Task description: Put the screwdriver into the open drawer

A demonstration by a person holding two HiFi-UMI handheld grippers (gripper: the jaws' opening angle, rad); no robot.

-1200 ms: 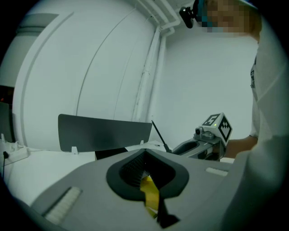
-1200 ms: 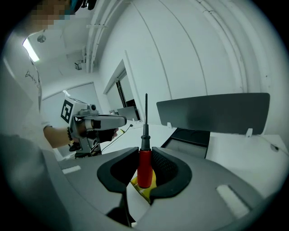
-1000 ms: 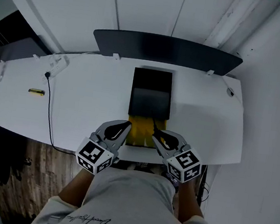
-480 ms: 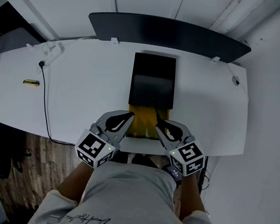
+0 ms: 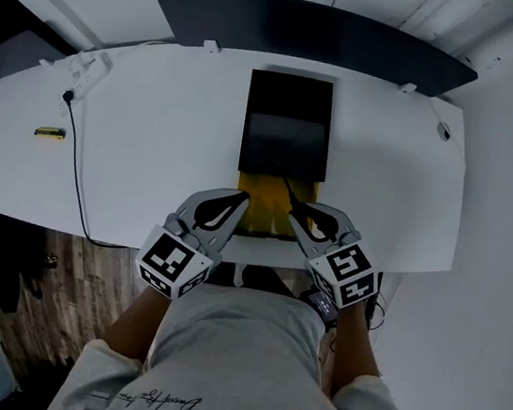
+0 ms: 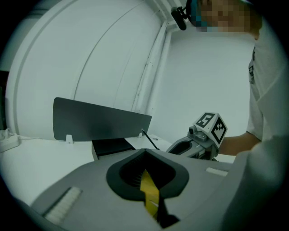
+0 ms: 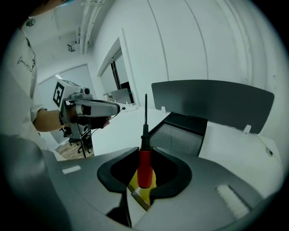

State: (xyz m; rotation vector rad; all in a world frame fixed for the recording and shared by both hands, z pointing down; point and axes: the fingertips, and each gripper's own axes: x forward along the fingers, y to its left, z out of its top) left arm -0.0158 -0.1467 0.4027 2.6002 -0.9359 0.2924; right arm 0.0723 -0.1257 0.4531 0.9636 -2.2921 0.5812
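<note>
The right gripper [image 7: 144, 152] is clamping the screwdriver [image 7: 144, 168] by its red handle, the jaws pressing on it from both sides; the thin dark shaft is sticking out past the fingertips and pointing away from the person. In the head view this right gripper [image 5: 295, 211] is hanging at the near right corner of the open yellow drawer [image 5: 260, 211], and the screwdriver [image 5: 288, 194] shaft is lying over the drawer's right side, its tip aiming at the black cabinet [image 5: 287, 123] from which the drawer is sticking out; whether it is touching the drawer cannot be told.

The left gripper [image 6: 144, 153] is showing its jaws drawn together with nothing between them, only the yellow of the drawer showing through below; in the head view the left gripper [image 5: 236, 199] is sitting at the drawer's near left corner, level with the other.

The cabinet is standing on the white tabletop [image 5: 150, 156]; a dark curved panel [image 5: 310, 29] is running along the far edge; a black cable [image 5: 77, 165] is trailing across the left part.
</note>
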